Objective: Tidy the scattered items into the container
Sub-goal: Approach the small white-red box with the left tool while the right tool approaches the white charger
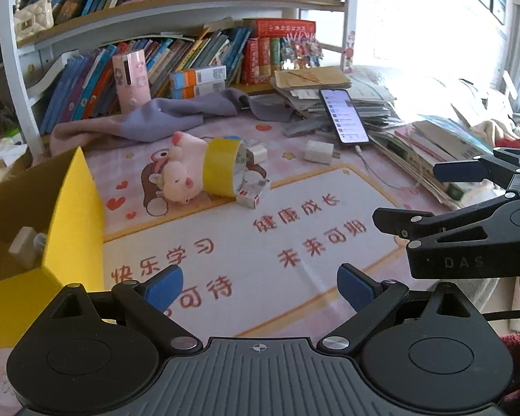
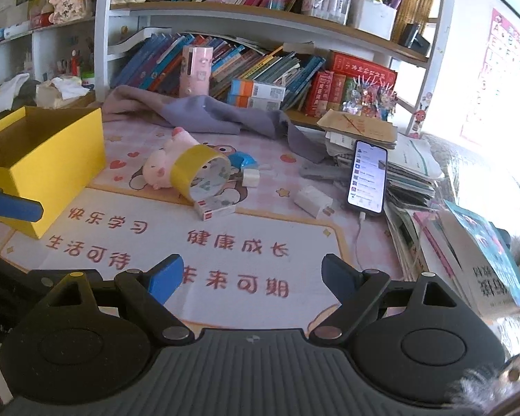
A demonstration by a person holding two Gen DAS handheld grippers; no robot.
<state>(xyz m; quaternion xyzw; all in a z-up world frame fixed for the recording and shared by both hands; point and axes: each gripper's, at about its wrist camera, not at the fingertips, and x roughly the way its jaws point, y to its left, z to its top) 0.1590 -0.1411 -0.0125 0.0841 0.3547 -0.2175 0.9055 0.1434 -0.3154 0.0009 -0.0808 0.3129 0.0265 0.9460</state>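
A yellow box (image 1: 76,215) (image 2: 45,159) stands open at the left of the pink desk mat; in the left wrist view a white block (image 1: 22,251) lies inside it. At mid-mat lie a pink plush pig (image 1: 182,170) (image 2: 157,170), a yellow tape roll (image 1: 222,168) (image 2: 194,170), a small red-and-white box (image 1: 249,199) (image 2: 213,209) and a white charger (image 1: 319,152) (image 2: 312,201). My left gripper (image 1: 260,289) is open above the mat's front, nothing between its blue pads. My right gripper (image 2: 251,282) is open too, empty, and shows at the right as the right gripper (image 1: 430,194).
A phone (image 2: 367,176) on a cable leans on stacked papers and books (image 2: 416,180) at the right. A grey-purple cloth (image 2: 204,114) lies at the back before a bookshelf (image 2: 246,14). A pink dispenser (image 2: 196,69) stands by the books.
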